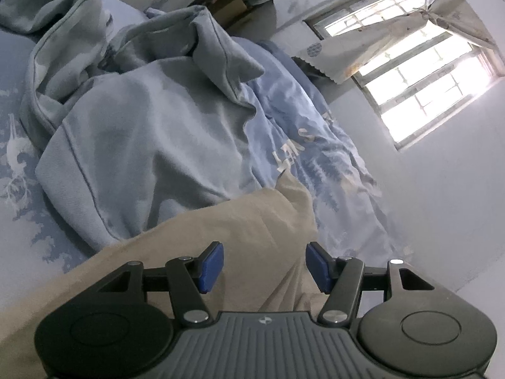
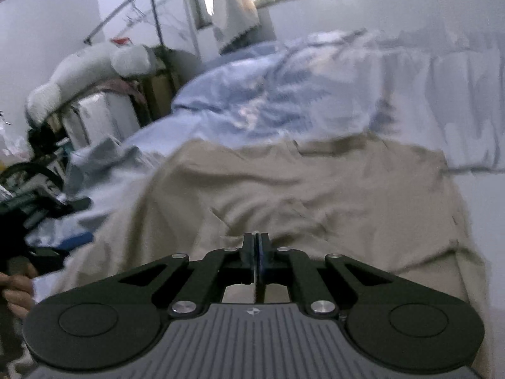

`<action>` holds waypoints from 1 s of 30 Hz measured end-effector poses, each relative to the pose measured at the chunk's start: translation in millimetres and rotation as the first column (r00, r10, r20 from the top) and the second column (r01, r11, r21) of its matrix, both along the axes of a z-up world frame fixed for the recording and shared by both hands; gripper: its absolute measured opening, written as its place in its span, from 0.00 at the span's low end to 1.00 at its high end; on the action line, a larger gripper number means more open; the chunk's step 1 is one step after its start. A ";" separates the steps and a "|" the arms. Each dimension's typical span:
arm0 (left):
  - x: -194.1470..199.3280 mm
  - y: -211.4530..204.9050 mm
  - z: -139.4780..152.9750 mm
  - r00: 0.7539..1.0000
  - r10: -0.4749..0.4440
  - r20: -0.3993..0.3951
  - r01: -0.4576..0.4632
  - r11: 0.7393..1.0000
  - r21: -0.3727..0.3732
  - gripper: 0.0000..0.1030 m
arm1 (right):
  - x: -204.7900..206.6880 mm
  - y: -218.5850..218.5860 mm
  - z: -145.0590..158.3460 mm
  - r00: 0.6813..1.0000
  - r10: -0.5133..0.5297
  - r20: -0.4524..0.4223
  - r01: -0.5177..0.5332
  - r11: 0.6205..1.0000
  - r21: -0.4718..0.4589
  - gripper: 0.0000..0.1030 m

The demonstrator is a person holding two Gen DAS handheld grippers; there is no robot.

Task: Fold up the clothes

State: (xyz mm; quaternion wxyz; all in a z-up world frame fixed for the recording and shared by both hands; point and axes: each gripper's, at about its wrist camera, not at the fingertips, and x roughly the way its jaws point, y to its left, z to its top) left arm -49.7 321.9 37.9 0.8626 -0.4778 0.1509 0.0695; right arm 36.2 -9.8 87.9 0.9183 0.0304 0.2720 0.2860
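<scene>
A beige garment [image 1: 252,227] lies spread on the bed, and it also fills the middle of the right wrist view [image 2: 315,195]. My left gripper [image 1: 265,265] is open, its blue pads [image 1: 212,265] apart just above the beige cloth, holding nothing. My right gripper [image 2: 256,246] is shut, its jaws pressed together at the near part of the beige garment; whether cloth is pinched between them I cannot tell. A crumpled grey-blue garment [image 1: 142,126] lies beyond the beige one in the left wrist view.
A light blue printed quilt [image 2: 284,94] is bunched on the bed [image 1: 19,208] behind the clothes. A window with a curtain [image 1: 410,63] is in the wall. A clothes rack [image 2: 151,9], a white plush toy [image 2: 88,69] and clutter stand at the left. A hand [image 2: 15,290] shows at the left edge.
</scene>
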 end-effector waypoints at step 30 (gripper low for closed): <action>-15.3 48.6 -0.4 0.991 0.116 0.060 -0.105 0.980 -0.167 0.55 | 93.9 65.9 202.0 0.946 -0.229 0.228 0.175 0.956 0.235 0.02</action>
